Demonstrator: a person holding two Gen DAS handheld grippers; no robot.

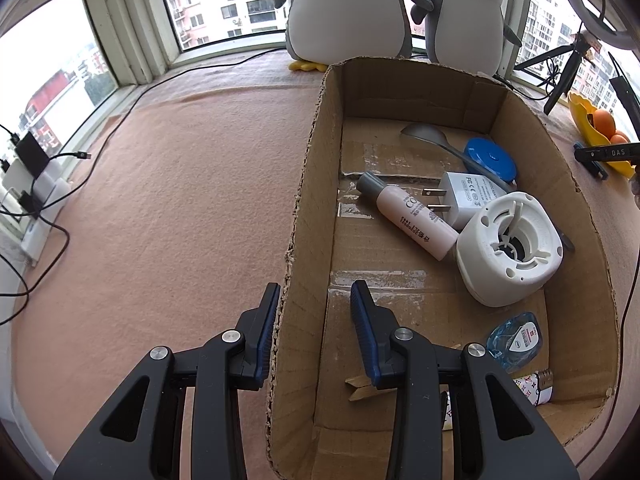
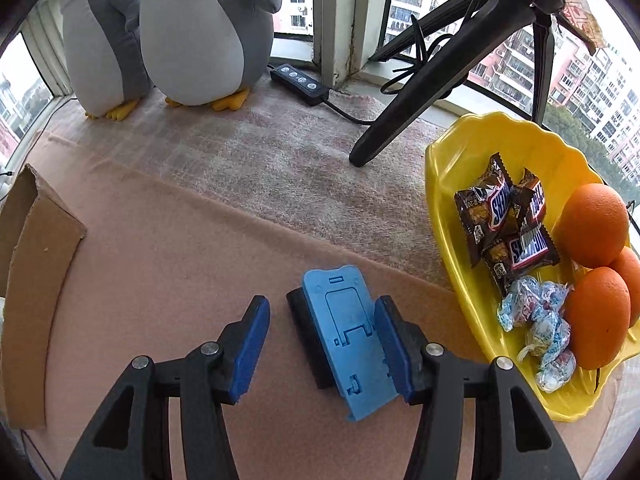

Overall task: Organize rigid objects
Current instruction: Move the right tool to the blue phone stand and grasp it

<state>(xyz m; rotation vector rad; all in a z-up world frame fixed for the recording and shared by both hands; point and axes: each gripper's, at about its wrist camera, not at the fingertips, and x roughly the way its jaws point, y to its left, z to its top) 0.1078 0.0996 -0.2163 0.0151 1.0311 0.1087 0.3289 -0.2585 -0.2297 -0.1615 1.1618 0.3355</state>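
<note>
My right gripper is open over the pink cloth-covered tabletop, its jaws straddling the flat blue plastic folding phone stand lying on its black base. The right pad is at the stand's right edge, and a clear gap remains beside the left pad. To grip well, I should shift so the stand sits centred, settle low enough for both pads to meet its long edges, then close squarely so it does not twist or slip out. My left gripper is shut on the left wall of the open brown cardboard box, steadying it. The stand belongs there, I judge, so I should lift it clear of the yellow plastic fruit dish beside it.
</note>
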